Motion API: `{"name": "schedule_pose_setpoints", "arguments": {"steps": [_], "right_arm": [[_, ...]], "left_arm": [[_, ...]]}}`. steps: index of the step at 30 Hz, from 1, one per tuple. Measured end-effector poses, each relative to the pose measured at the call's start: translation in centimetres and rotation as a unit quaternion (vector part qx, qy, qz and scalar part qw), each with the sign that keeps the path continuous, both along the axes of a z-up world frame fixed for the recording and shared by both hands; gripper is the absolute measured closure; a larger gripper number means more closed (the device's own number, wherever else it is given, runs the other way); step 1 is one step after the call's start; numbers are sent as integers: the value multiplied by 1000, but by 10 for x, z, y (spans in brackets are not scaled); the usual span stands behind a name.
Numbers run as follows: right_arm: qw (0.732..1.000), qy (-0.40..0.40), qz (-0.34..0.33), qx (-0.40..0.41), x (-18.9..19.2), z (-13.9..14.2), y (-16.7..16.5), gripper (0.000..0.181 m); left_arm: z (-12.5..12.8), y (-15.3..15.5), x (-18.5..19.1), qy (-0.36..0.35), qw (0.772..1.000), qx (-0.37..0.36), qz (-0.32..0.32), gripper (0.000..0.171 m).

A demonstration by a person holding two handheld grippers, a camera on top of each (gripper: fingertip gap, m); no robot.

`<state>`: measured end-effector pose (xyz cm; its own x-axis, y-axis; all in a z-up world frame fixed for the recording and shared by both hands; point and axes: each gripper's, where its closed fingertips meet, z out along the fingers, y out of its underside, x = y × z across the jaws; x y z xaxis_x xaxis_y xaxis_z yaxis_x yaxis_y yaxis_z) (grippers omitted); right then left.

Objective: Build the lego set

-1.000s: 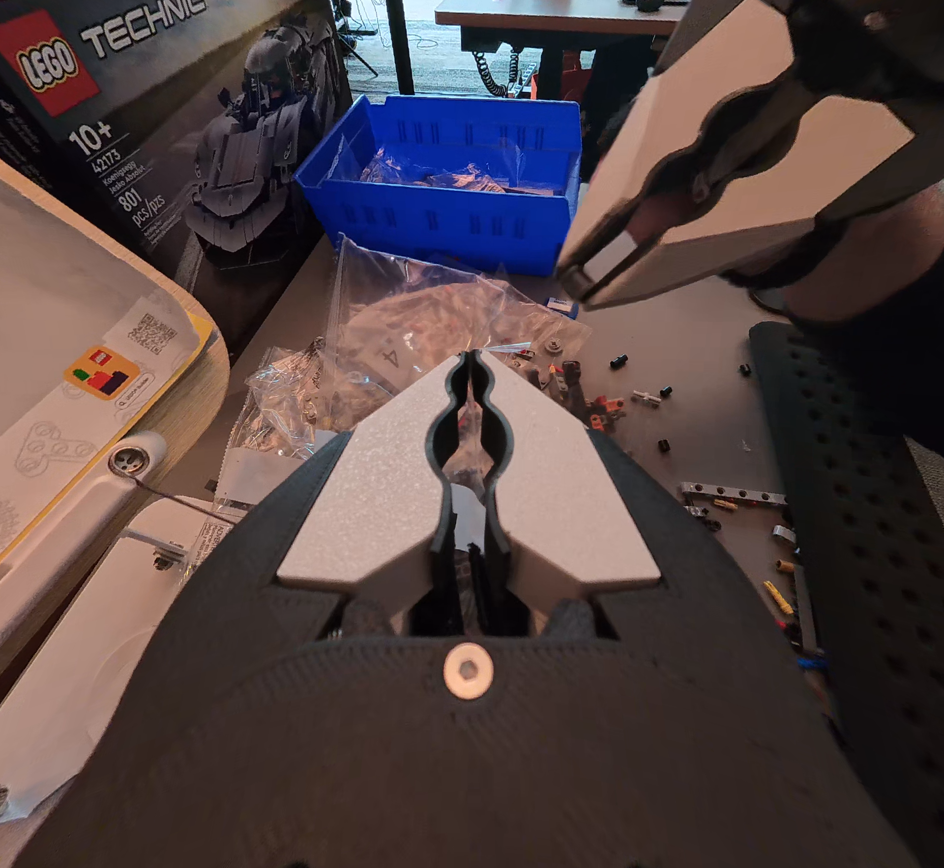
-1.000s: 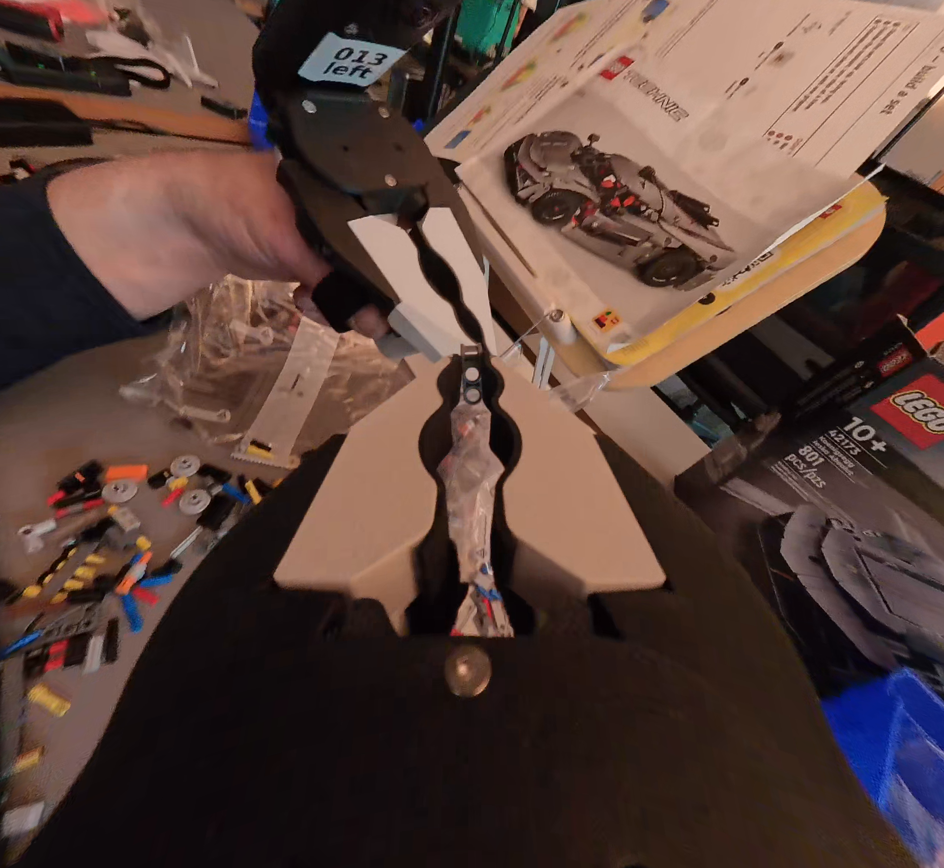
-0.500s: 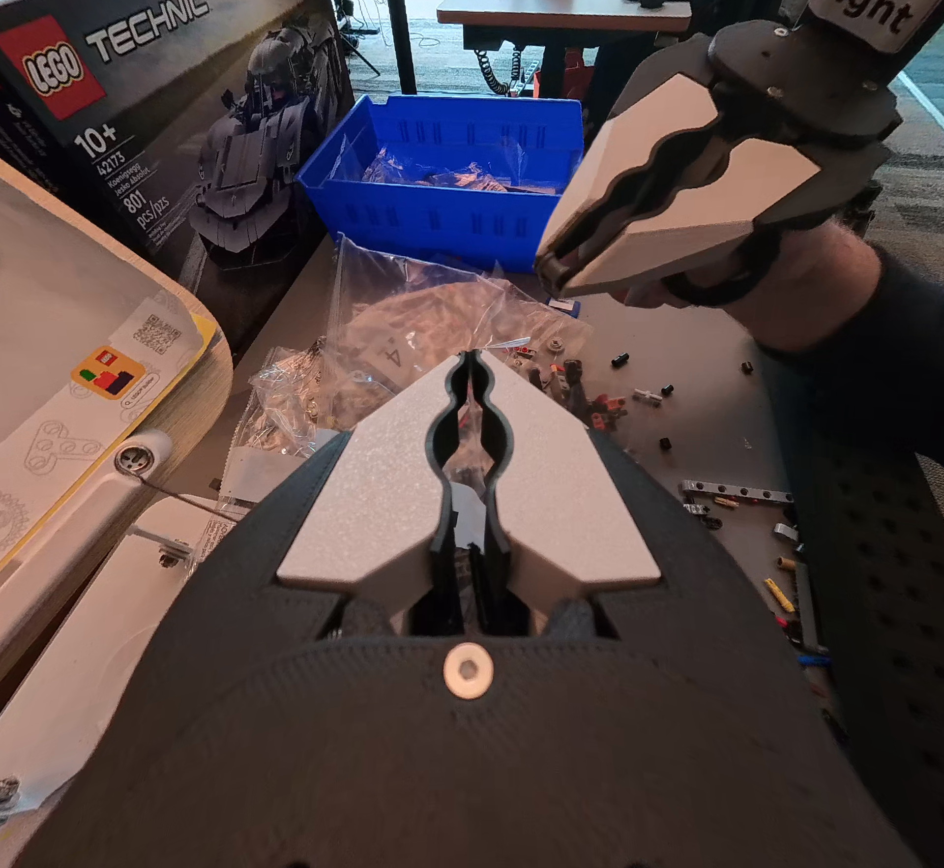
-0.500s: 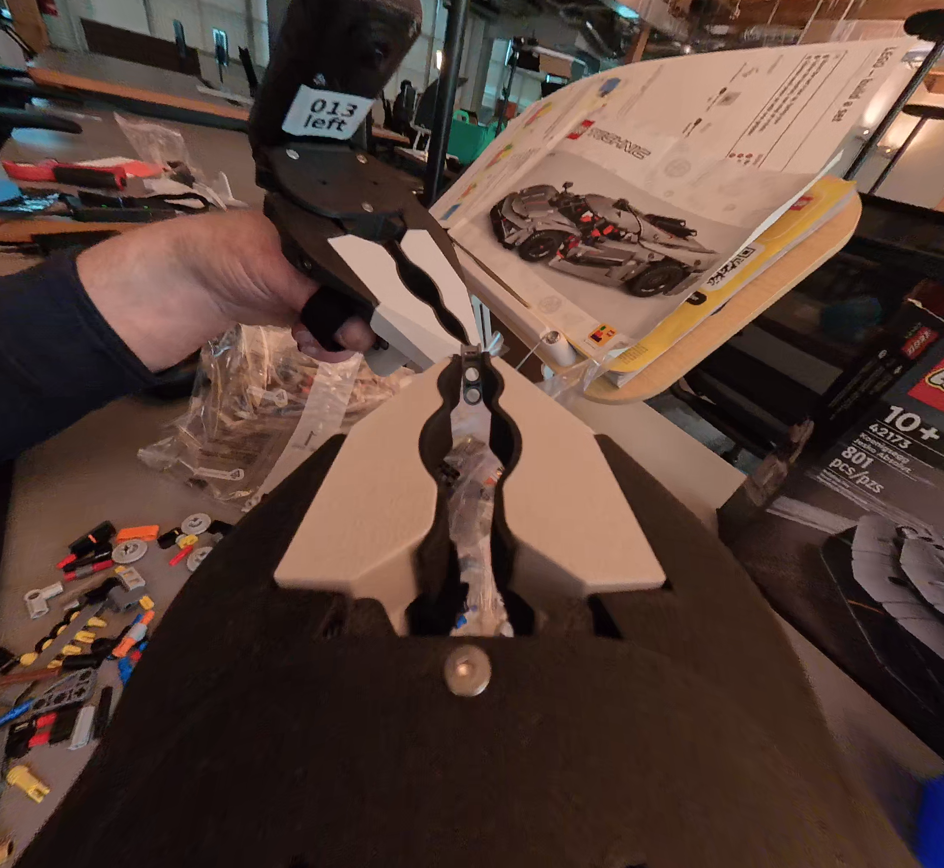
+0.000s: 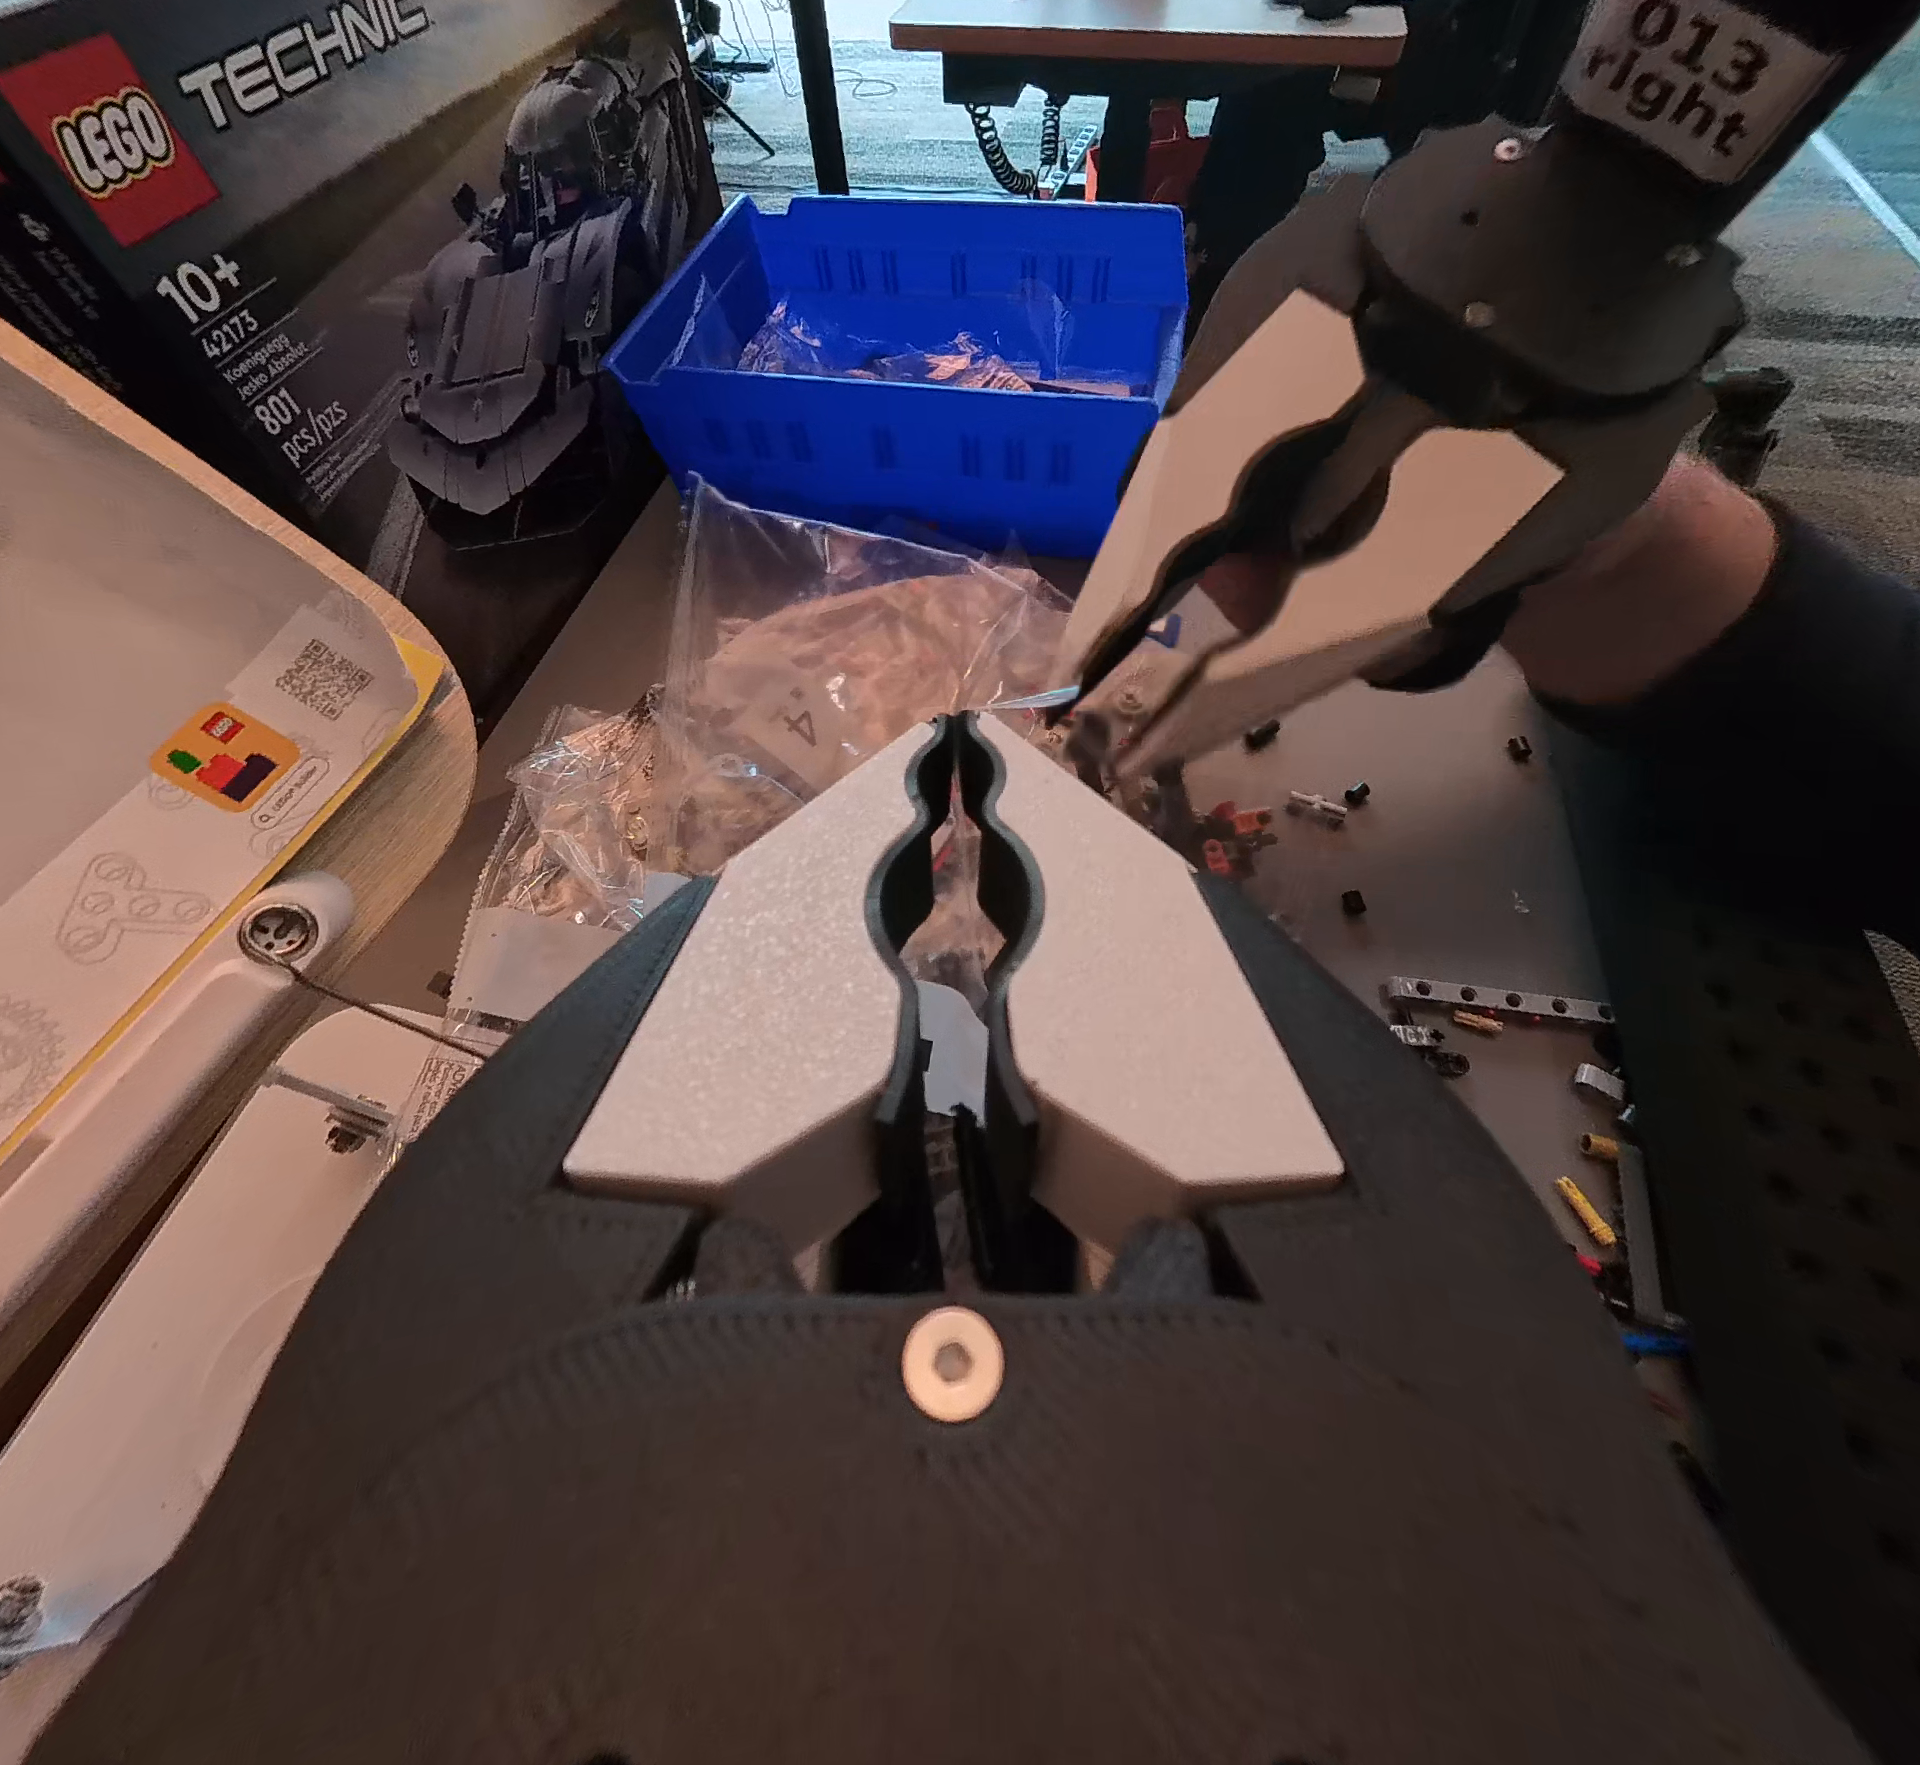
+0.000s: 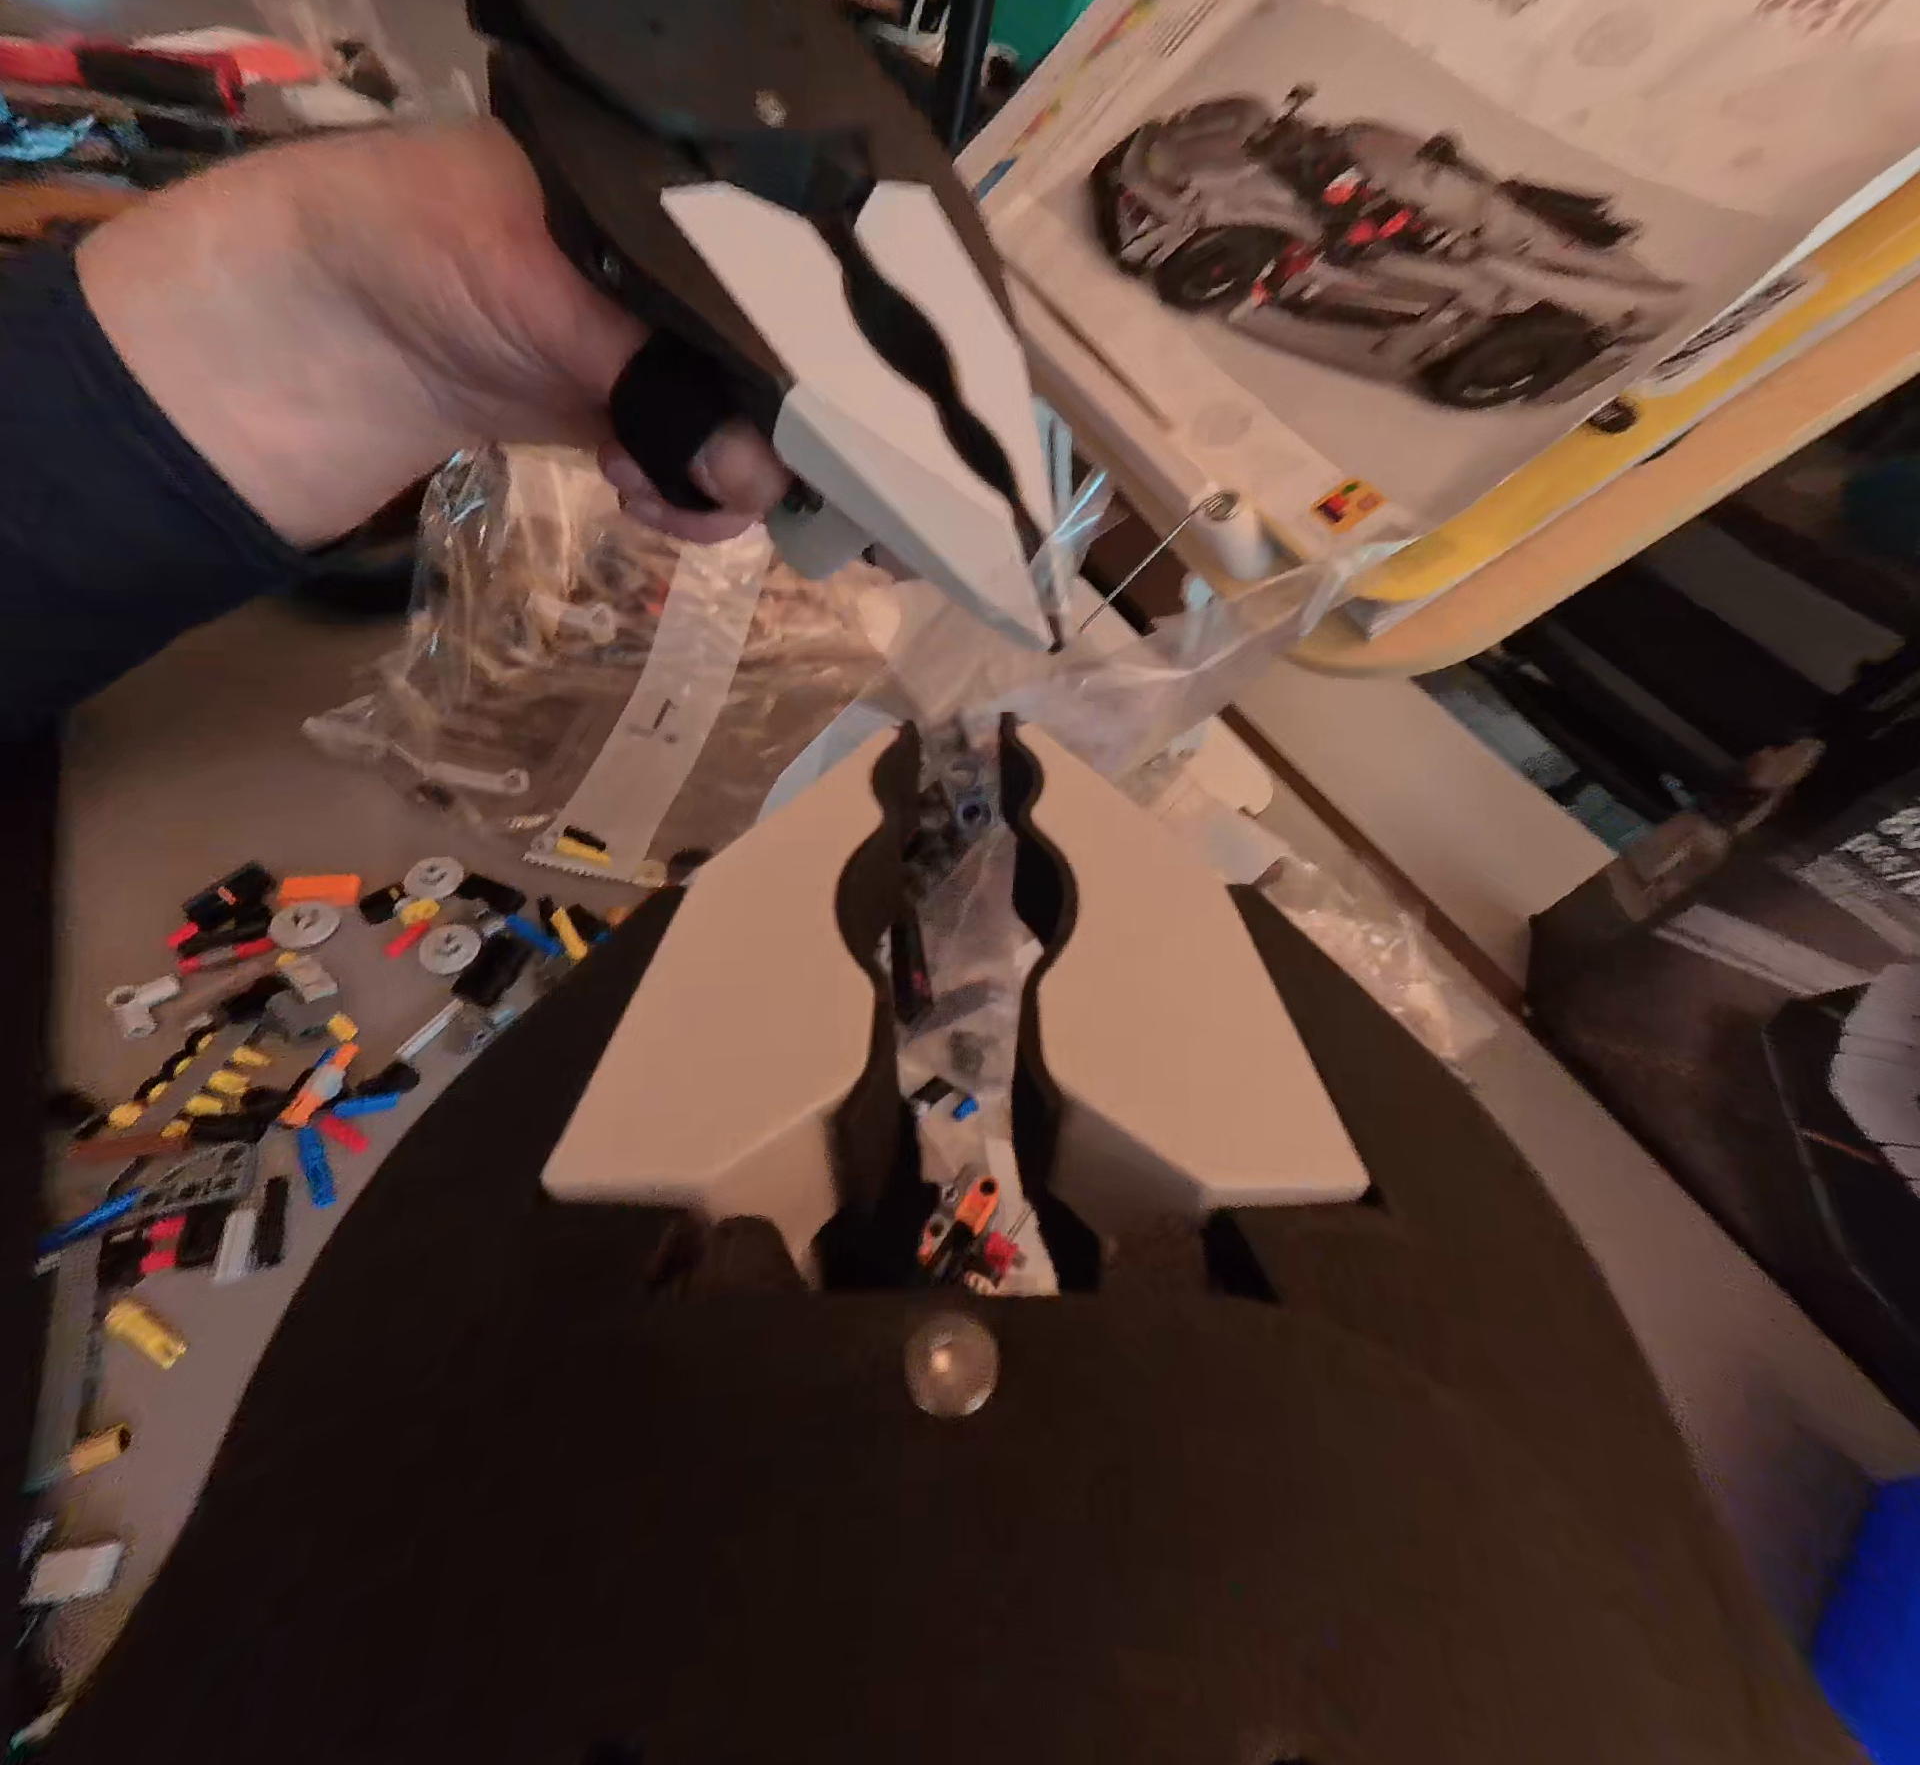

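Note:
A small clear bag of Lego pieces (image 6: pixel 961 884) hangs between my two grippers above the table. My left gripper (image 5: pixel 954 728) is shut and pinches the bag's top edge; it shows from the side in the right wrist view (image 6: pixel 1044 629). My right gripper (image 6: pixel 956 728) is partly open, with the bag lying loosely between its fingers; it also shows in the left wrist view (image 5: pixel 1101 744), just right of my left tips. Loose small pieces (image 6: pixel 260 1009) lie on the grey table, also in the left wrist view (image 5: pixel 1236 822).
A larger clear bag of parts (image 5: pixel 831 666) lies ahead. Behind it stand a blue bin (image 5: pixel 904 458) and the set's box (image 5: pixel 312 209). The instruction booklet (image 6: pixel 1351 240) rests on a wooden stand. A grey beam (image 5: pixel 1496 998) lies beside a black perforated mat (image 5: pixel 1766 1092). Left and right tips are no more than a few centimetres apart.
My right gripper has come down next to my left tips and its fingers have opened wider around the small bag. My left gripper now pinches the bag's top edge.

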<state>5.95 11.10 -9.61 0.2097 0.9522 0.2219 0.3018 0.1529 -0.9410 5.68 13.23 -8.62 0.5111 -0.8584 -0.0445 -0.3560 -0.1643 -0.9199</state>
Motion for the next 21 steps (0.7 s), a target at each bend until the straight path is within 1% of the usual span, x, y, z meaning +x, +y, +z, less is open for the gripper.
{"name": "schedule_pose_setpoints", "arguments": {"steps": [2,4,6,9,11,15,18,21], "right_arm": [[1000,-12,-12,5,-2,-5,3,159],[1000,-17,-17,19,-3,-5,3,155],[999,-6,-16,39,-1,2,1,160],[999,1,10,37,7,7,-9,165],[999,-11,39,27,12,1,-17,171],[996,-63,57,-2,19,-22,-20,172],[994,-96,57,-9,19,-38,-19,171],[994,-97,48,-12,16,-40,-15,169]], "left_arm": [[0,0,0,1,1000,0,1,171],[0,0,-1,0,1000,1,2,171],[1,1,-2,-2,1000,2,3,171],[3,2,-6,-5,1000,5,9,171],[6,4,-9,-10,1000,8,16,171],[9,6,-15,-16,999,12,26,171],[9,7,-20,-15,999,13,32,171],[10,9,-25,-17,999,14,38,171]]}}
